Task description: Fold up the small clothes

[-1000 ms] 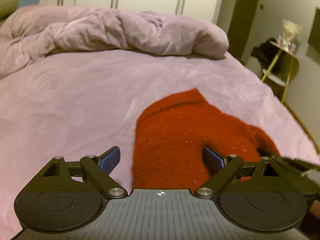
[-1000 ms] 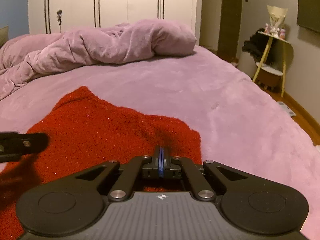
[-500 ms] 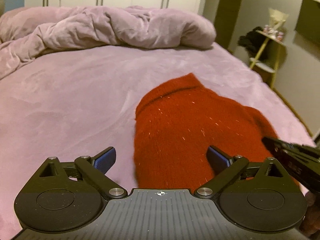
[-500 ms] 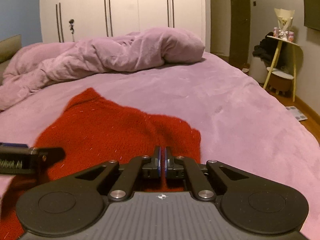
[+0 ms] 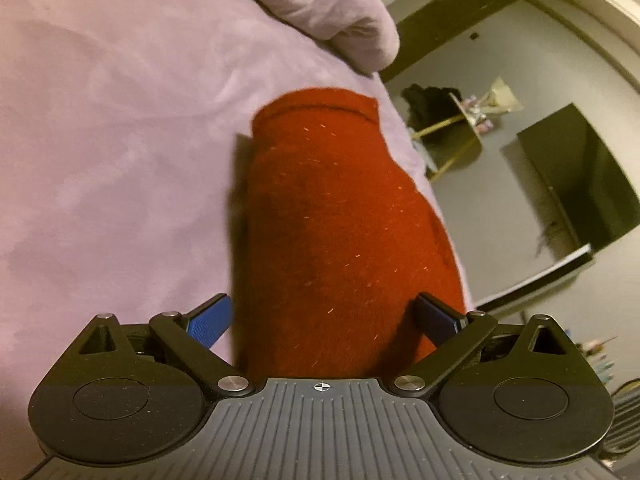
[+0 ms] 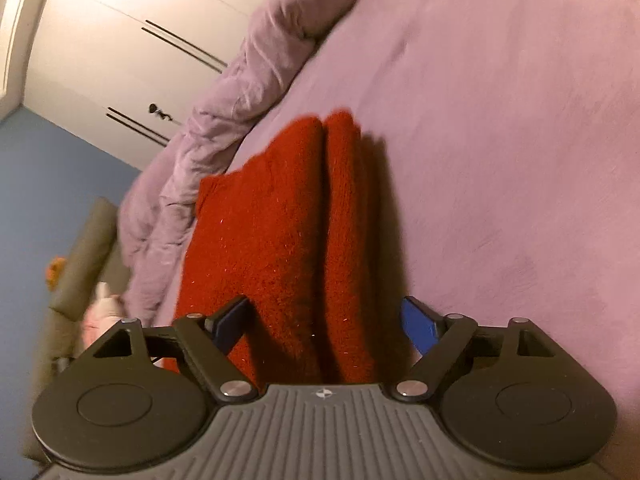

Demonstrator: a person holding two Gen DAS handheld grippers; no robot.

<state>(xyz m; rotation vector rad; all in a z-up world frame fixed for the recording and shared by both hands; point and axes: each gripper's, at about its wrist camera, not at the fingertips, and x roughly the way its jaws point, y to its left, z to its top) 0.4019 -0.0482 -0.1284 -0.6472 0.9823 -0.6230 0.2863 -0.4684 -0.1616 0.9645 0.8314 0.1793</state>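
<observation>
A red knitted garment [image 5: 328,216] lies folded into a narrow bundle on the lilac bed cover [image 5: 112,152]. My left gripper [image 5: 324,322] is open, its blue pads on either side of the garment's near end. In the right wrist view the same red garment [image 6: 288,240] shows two folded layers side by side. My right gripper [image 6: 326,326] is open too and straddles the garment's near end. Both views are tilted. Whether the pads touch the cloth I cannot tell.
A crumpled lilac duvet [image 6: 224,120] lies at the head of the bed, before white wardrobe doors [image 6: 120,48]. Right of the bed stand a small gold-legged side table [image 5: 460,128] and a dark screen [image 5: 580,176]. The bed's edge runs close to the garment.
My right gripper has opened from shut. Both grippers have rolled sideways and come over the garment's near end. The garment now lies narrower, folded in two layers.
</observation>
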